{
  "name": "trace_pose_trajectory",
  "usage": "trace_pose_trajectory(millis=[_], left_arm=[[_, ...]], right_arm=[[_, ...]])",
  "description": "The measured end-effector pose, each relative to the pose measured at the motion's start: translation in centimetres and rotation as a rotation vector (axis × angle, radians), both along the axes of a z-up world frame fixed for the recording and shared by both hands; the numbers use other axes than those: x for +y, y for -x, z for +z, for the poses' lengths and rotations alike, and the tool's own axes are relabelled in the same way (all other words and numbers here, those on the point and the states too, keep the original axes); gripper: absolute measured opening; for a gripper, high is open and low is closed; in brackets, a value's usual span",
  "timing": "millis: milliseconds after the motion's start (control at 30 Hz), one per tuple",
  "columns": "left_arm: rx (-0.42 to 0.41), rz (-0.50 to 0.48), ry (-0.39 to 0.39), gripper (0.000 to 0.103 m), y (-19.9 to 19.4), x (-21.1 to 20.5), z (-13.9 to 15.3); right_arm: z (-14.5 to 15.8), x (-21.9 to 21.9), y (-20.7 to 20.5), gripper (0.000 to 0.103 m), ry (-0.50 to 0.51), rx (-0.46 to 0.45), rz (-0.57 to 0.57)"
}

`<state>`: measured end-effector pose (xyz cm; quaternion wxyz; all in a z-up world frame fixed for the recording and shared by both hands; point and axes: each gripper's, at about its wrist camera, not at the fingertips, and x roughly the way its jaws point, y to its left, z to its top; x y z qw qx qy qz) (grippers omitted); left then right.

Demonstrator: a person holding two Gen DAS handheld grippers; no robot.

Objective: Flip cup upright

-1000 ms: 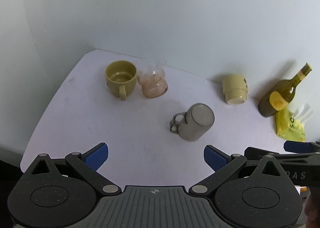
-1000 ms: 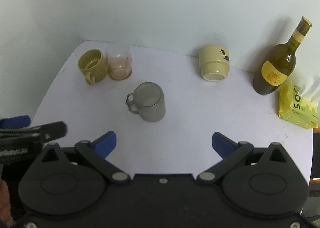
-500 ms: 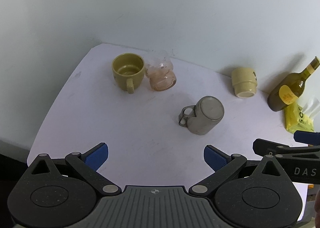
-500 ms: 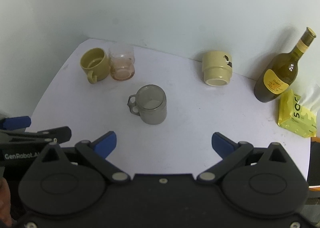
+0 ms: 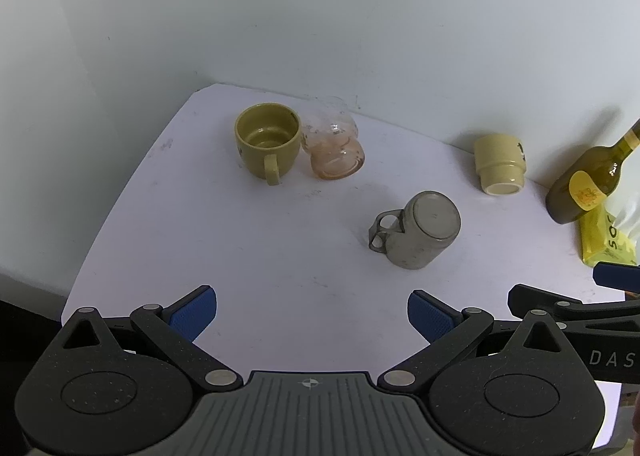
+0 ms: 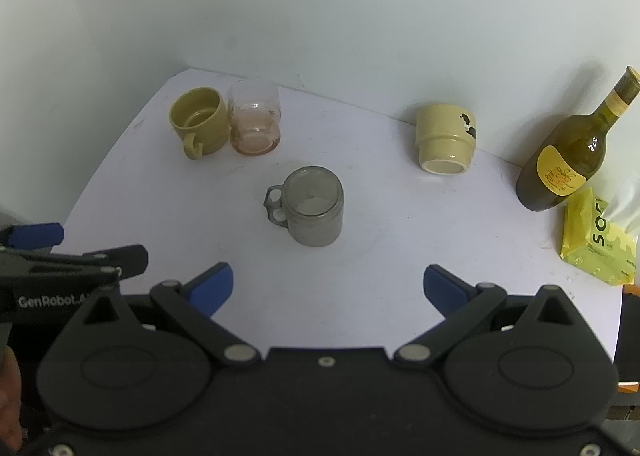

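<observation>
A grey mug (image 5: 420, 232) stands upside down in the middle of the white table (image 5: 240, 256), handle to the left; it also shows in the right wrist view (image 6: 314, 210). A cream cup (image 5: 500, 168) (image 6: 444, 142) stands upside down at the back right. My left gripper (image 5: 312, 314) is open and empty, near the front edge, short of the grey mug. My right gripper (image 6: 328, 286) is open and empty, also short of the grey mug.
An olive mug (image 5: 268, 140) (image 6: 198, 124) stands upright at the back left, next to a clear pinkish glass (image 5: 334, 150) (image 6: 254, 122). An olive bottle (image 6: 568, 160) and a yellow tissue pack (image 6: 596, 240) are at the right edge. A wall is behind the table.
Both grippers have drawn back and risen a little, so the table objects look smaller and shifted right in the left view. Nothing on the table has moved.
</observation>
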<state>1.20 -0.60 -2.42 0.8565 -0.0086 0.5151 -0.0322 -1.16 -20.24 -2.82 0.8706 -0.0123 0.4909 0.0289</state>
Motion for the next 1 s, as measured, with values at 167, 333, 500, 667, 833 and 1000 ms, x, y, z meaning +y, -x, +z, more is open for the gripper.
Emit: trace_pose_trajectory(millis=[167,333,500,667,833,1000], left_arm=[[-0.004,-0.002,0.001,0.103,-0.02,0.15,0.12],[-0.006,0.004,0.002,0.103,0.02,0.34,0.28],[-0.011,0.006,0.004,0.103,0.15,0.34,0.41],[-0.014,0.007,0.004,0.103,0.25,0.34,0.49],[-0.016,0.005,0.003,0.103,0.30,0.28,0.56],[-0.025,-0.001,-0.003,0.103,0.42,-0.10,0.72]], right_arm=[[0.06,0.05,0.06,0.103,0.002,-0.006,0.000],[0.14,0.10,0.04,0.103,0.004,-0.009,0.005],[0.22,0.15,0.04,0.103,-0.003,-0.005,0.003],[0.30,0.04,0.12,0.103,-0.001,-0.005,0.003],[0.24,-0.14,0.22,0.103,-0.004,-0.004,0.000],[0.23,-0.28,0.30,0.103,-0.006,-0.004,-0.004]])
